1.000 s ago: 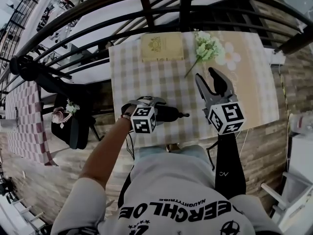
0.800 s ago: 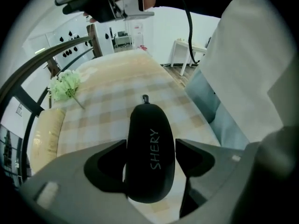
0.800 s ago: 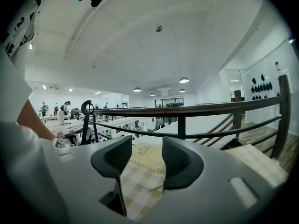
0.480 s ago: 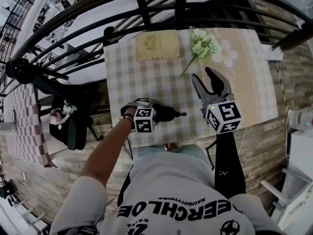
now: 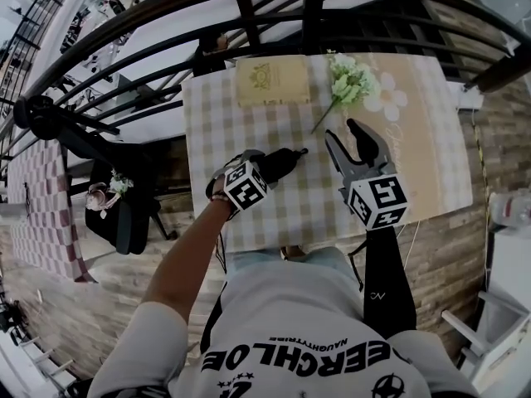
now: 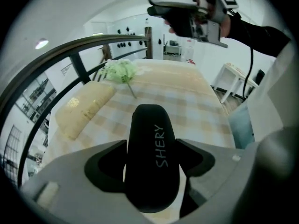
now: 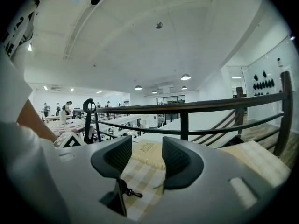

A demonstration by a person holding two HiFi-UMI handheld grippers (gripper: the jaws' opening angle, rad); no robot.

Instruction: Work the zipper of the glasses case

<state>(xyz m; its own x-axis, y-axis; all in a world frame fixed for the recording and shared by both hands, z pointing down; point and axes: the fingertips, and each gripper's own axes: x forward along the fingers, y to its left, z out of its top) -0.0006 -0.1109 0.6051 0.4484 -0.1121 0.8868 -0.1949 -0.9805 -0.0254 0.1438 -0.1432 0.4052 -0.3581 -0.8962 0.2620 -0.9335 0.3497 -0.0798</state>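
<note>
In the head view the left tongs [image 5: 264,171] sit at centre frame. They are clamped on a black oval glasses case [image 5: 280,161] that points toward the upper right, over the beige-and-white checked surface [image 5: 249,123]. The left gripper view shows both jaws pressed against the case's sides, with its white lettering facing up. A small black zipper pull [image 5: 303,150] sticks out of the case's far end. The right tongs [image 5: 343,134] are just right of the case and apart from it, spread wide with nothing between them. At the upper edge of the surface lie a cream-coloured book [image 5: 274,80] and, to its right, a green-and-white flower sprig [image 5: 353,81]. A dark metal railing [image 5: 307,7] arcs across the top of the frame.
</note>
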